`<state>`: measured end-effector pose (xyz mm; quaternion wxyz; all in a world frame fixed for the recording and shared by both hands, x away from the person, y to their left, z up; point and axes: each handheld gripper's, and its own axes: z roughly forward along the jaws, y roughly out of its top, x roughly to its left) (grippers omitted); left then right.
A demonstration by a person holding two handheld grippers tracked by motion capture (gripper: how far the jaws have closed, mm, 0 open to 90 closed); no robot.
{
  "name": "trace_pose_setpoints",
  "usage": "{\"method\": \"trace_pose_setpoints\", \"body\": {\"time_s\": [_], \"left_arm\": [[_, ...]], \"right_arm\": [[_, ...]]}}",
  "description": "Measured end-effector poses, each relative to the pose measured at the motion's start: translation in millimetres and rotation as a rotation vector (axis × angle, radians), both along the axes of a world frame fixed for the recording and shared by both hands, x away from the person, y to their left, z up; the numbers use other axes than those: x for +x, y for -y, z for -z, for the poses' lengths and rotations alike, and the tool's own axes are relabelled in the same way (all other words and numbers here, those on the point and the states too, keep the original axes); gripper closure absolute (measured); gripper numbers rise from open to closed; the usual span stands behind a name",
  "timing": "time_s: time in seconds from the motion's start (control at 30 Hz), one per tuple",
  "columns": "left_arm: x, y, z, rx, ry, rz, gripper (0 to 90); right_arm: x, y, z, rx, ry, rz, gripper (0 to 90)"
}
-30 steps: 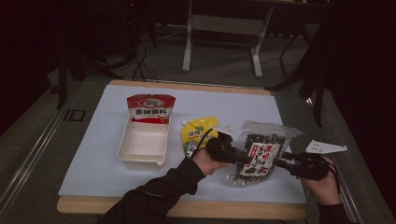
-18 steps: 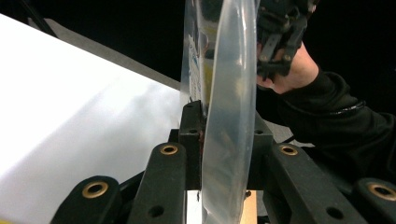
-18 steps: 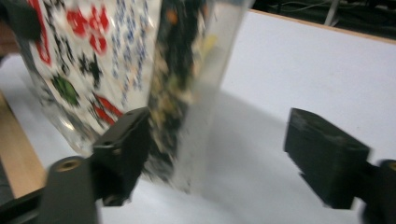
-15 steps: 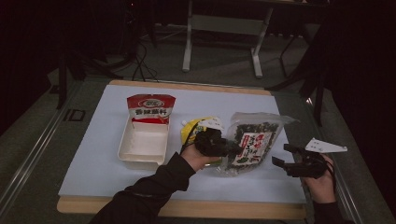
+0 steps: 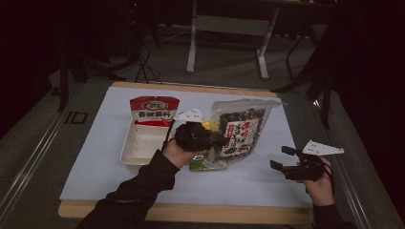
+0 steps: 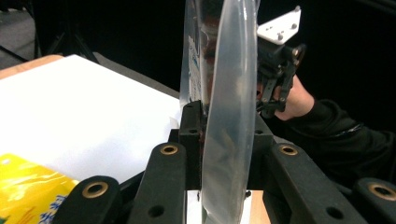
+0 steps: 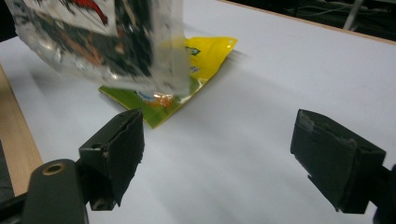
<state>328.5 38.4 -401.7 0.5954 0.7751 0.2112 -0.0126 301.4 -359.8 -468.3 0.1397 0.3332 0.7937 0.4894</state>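
My left gripper (image 5: pixel 216 138) is shut on the edge of a clear bag (image 5: pixel 241 129) of dark bits with a red and white label. The bag hangs above the mat, tilted. In the left gripper view the bag's (image 6: pixel 233 56) film stands on edge between the pressed jaws of my left gripper (image 6: pixel 224 126). My right gripper (image 5: pixel 282 160) rests near the front right; its jaws have just been opening. They now stand wide with nothing between them, as the right gripper view (image 7: pixel 224 154) shows. A yellow packet (image 7: pixel 201 65) lies flat under the bag (image 7: pixel 93 42).
A white tray (image 5: pixel 131 155) sits left of centre with a red packet (image 5: pixel 154 110) at its far end. The white mat (image 5: pixel 90 162) covers a wooden table (image 5: pixel 191 213). Metal stand legs (image 5: pixel 227 24) rise behind the table. The surroundings are dark.
The right gripper has let go of the bag's right edge and opened. The left gripper has carried the bag up and to the left, off the mat.
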Motion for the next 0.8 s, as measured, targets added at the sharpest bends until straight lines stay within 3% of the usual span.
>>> {"method": "trace_pose_setpoints", "body": {"time_s": [0.37,0.8], "left_arm": [[-7.0,-45.9,-13.5,-0.019,0.031,-0.072,77.4],[-17.1,-123.4,-23.1,-0.027,0.071,-0.202,77.3]], "right_arm": [[4.3,-5.4,5.3,-0.005,0.002,-0.013,17.0],[7.6,-10.3,7.2,-0.007,0.030,-0.021,14.5]]}}
